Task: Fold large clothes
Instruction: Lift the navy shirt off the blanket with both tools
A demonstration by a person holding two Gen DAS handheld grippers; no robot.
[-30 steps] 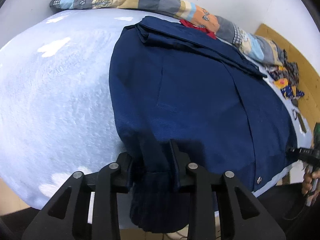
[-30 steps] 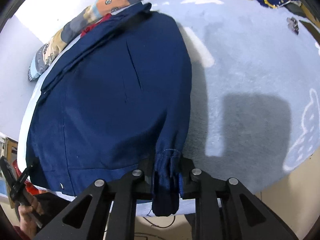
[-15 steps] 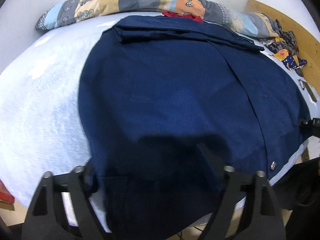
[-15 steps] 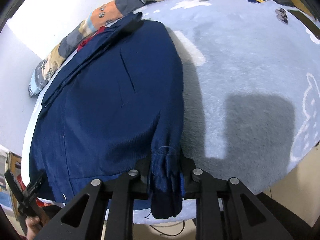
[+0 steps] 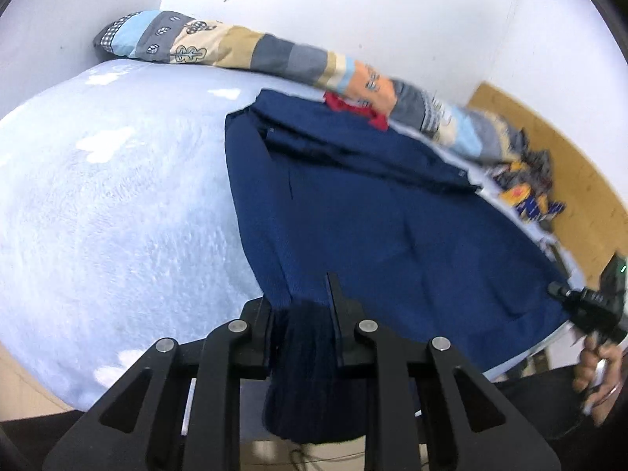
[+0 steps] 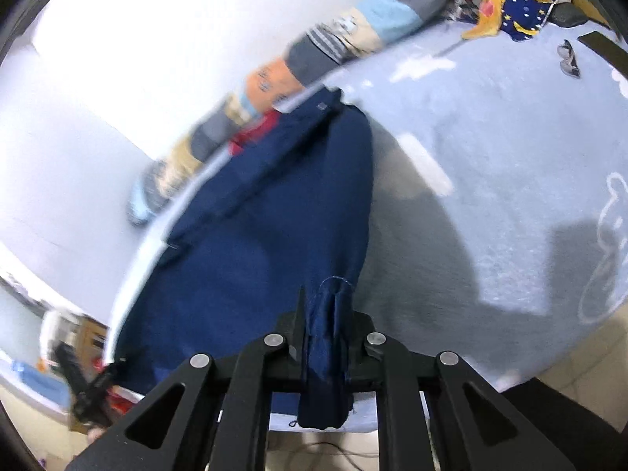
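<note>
In the left wrist view the large navy blue cotton garment (image 5: 392,212) lies spread flat on the pale blue fleecy bed cover (image 5: 117,204), its collar end far from the camera, up against a long patchwork bolster in grey, tan, orange and light blue (image 5: 274,55) that runs along the white wall. A scrap of red cloth (image 5: 353,108) shows between the collar and the bolster. The left tongs (image 5: 302,306) are narrow and closing, with a bunched near corner of the garment between their black fingers (image 5: 337,325); the cloth hangs down below them over the bed edge. At the right edge the right tongs (image 5: 585,306) grip the other near corner, carried by a hand (image 5: 596,369). A heap of patterned yellow and blue fabric (image 5: 526,200) sits beyond, near a wooden board (image 5: 569,157)

In the right wrist view the same garment (image 6: 255,255) stretches away toward the bolster (image 6: 314,59). The right tongs (image 6: 325,322) are nearly closed and closing, pinching a gathered cuff-like fold whose end droops beneath them. The bed cover (image 6: 490,176) is bare to the right, with a pair of glasses (image 6: 569,59) far off. The left tongs (image 6: 90,388) appear blurred at the lower left, at the garment's other corner
</note>
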